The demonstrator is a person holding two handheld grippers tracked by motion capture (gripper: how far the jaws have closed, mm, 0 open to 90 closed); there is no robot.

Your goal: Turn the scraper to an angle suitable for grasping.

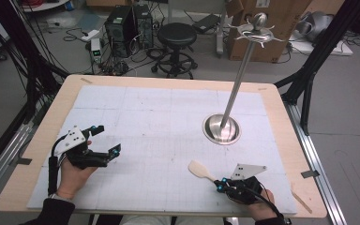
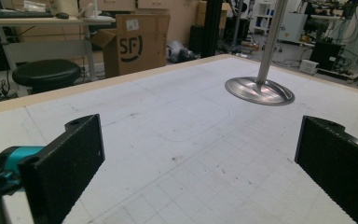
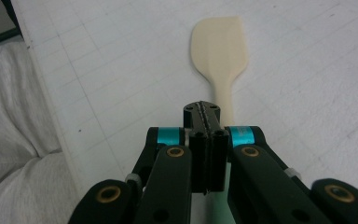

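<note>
I have the right gripper (image 1: 222,184) pinched shut on the handle of a pale spatula (image 1: 200,169), which sits low over the white gridded mat (image 1: 159,117) at the near right of the table (image 1: 281,101); in the right gripper view the jaws are pressed together on the handle and the flat blade points away from them. I read that as the pick-up done, while the delivery is not: the spatula is still well apart from the metal stand (image 1: 221,129), a round steel base with a tall, tilted pole carrying hooked arms at its top. If the spatula is meant for that stand, the whole carry and hang remains. My left gripper (image 1: 104,139) rests at the near left with its jaws spread wide and nothing between them, pointing across the mat toward the stand. Room for moving looks generous: the mat between the spatula and the stand base is bare. The limits I would mind are the near table edge just beside my right hand (image 1: 258,208), a thin wooden stick (image 1: 301,198) lying near the right corner, and the leaning pole itself, which a rising hand could knock.
</note>
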